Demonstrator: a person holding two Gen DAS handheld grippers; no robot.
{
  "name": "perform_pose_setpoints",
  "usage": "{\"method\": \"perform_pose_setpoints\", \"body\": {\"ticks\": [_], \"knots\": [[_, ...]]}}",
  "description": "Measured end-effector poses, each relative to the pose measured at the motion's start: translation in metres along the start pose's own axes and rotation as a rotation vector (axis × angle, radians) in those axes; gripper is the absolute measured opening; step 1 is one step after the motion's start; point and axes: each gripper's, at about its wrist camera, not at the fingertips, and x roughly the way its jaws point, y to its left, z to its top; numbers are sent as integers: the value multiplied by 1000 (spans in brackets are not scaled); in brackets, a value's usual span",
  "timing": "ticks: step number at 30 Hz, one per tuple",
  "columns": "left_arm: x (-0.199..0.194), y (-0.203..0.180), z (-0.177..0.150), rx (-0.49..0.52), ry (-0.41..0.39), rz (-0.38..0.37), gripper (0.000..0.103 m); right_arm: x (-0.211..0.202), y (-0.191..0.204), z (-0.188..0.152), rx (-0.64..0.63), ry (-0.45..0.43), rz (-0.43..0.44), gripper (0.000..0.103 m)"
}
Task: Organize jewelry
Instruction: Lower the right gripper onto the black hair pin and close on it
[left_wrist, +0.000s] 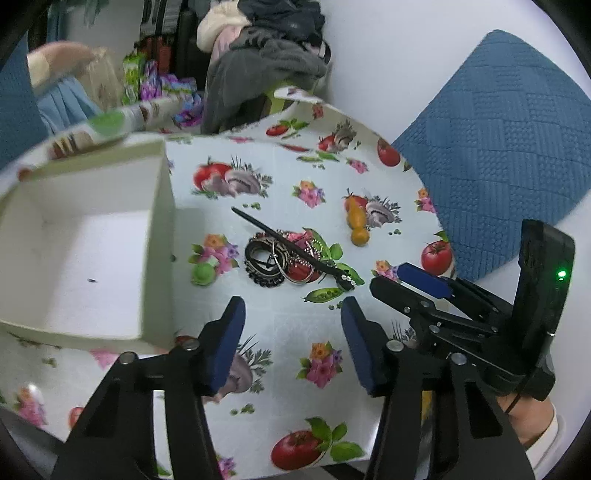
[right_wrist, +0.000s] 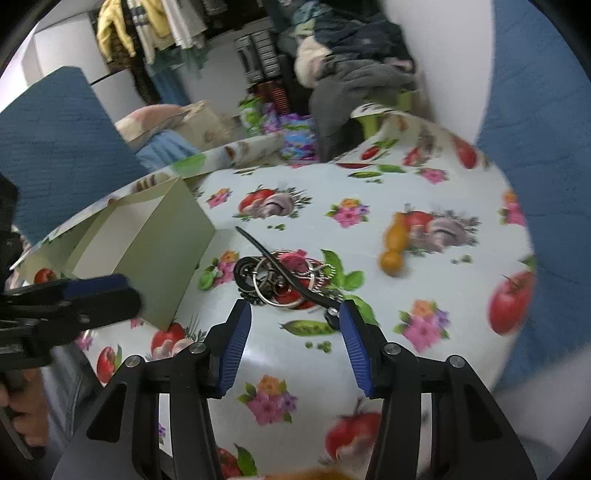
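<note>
A pile of jewelry (left_wrist: 280, 260) lies on the flowered tablecloth: dark bangles, silver rings, a bead chain and a long black strap (left_wrist: 291, 247) across them. It also shows in the right wrist view (right_wrist: 284, 282). An open white box (left_wrist: 81, 251) stands to the pile's left, with only a dark speck inside; it also shows in the right wrist view (right_wrist: 147, 243). My left gripper (left_wrist: 293, 310) is open and empty, just short of the pile. My right gripper (right_wrist: 295, 314) is open and empty, close to the strap's end (right_wrist: 330, 314); it shows at the right of the left wrist view (left_wrist: 406, 280).
The small table (left_wrist: 295, 387) wears a cloth printed with tomatoes, mushrooms and flowers. Blue cushions (left_wrist: 506, 147) lie to the right and far left. Clothes (left_wrist: 266, 55) and bright packets (left_wrist: 162, 88) are piled behind the table. The table's edge runs close below the grippers.
</note>
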Motion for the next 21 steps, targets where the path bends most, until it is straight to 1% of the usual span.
{"method": "perform_pose_setpoints", "body": {"ticks": [1, 3, 4, 7, 9, 11, 12, 14, 16, 19, 21], "knots": [[7, 2, 1, -12, 10, -12, 49, 6, -1, 2, -17, 6, 3, 47], [23, 6, 3, -35, 28, -24, 46, 14, -1, 6, -57, 8, 11, 47], [28, 8, 4, -41, 35, -31, 42, 20, -2, 8, -79, 13, 24, 47], [43, 10, 9, -54, 53, -62, 35, 40, -4, 11, -129, 54, 40, 46], [51, 11, 15, -59, 52, -73, 31, 51, -6, 13, -143, 73, 70, 43], [57, 11, 20, -56, 50, -71, 25, 61, -6, 15, -166, 90, 85, 33], [62, 11, 24, -47, 50, -65, 24, 65, -5, 16, -180, 98, 85, 31], [70, 13, 28, -51, 56, -68, 21, 74, -5, 18, -210, 111, 85, 29], [78, 17, 32, -57, 69, -64, 20, 83, -6, 20, -227, 126, 104, 28], [86, 20, 36, -54, 77, -53, 15, 92, -5, 22, -248, 139, 122, 25], [92, 22, 37, -57, 91, -53, 15, 100, -6, 22, -257, 163, 119, 24]]}}
